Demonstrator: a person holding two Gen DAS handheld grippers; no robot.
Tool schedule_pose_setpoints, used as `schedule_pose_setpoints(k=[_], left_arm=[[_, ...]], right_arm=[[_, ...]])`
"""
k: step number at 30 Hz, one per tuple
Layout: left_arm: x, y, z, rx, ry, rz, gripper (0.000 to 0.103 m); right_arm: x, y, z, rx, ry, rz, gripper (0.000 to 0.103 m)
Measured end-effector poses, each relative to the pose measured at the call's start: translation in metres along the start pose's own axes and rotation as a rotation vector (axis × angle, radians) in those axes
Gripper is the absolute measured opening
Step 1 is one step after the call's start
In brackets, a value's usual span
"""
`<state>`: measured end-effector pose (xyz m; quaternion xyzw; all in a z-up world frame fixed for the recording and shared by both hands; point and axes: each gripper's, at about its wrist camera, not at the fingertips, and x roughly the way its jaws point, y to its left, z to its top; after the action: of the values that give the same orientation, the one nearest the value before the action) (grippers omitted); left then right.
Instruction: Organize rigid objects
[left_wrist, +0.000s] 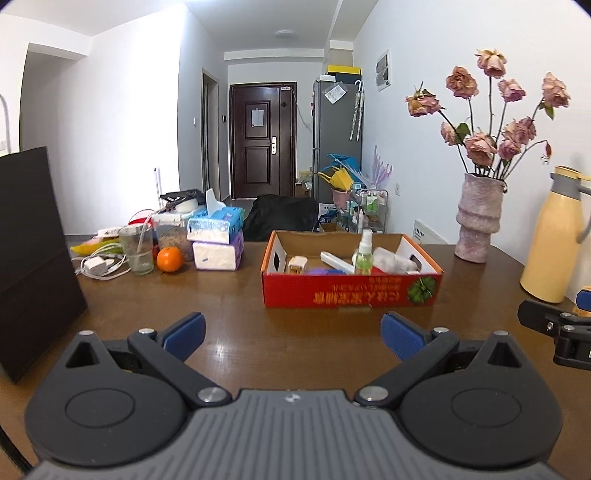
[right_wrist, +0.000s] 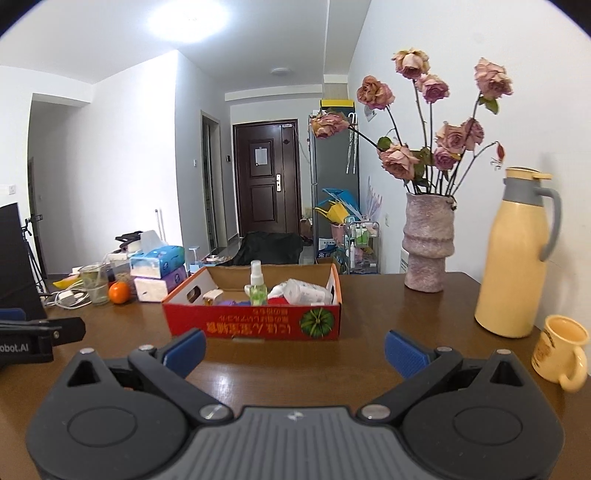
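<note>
So I had my left gripper (left_wrist: 293, 334) and right gripper (right_wrist: 294, 350) both spread wide and empty, red box (left_wrist: 351, 291) already half-loaded dead ahead, guessing next was grabbing the mug (right_wrist: 561, 352)

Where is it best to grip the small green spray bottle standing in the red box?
Probably the green spray bottle is best gripped from above, at its narrow white neck under the cap: it stands upright above the clutter, and the red box walls block its sides.
</note>
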<state>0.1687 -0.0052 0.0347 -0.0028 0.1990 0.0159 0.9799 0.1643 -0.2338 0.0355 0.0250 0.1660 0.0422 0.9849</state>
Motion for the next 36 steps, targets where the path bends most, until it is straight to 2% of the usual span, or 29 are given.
schedule_pose_setpoints(k=[6,13,36], left_arm=[[-0.033,-0.003,-0.026,0.003,0.033,-0.005,0.103],[-0.058,-0.002,-0.045,-0.001,0.047,-0.005,0.103],[-0.072,0.005,-0.052,-0.015,0.054,-0.008,0.103]], right_arm=[[-0.035,-0.002,-0.021,-0.005,0.02,-0.013,0.103],[-0.055,0.001,-0.035,-0.016,0.034,-0.016,0.103],[-0.068,0.008,-0.04,-0.04,0.039,-0.02,0.103]])
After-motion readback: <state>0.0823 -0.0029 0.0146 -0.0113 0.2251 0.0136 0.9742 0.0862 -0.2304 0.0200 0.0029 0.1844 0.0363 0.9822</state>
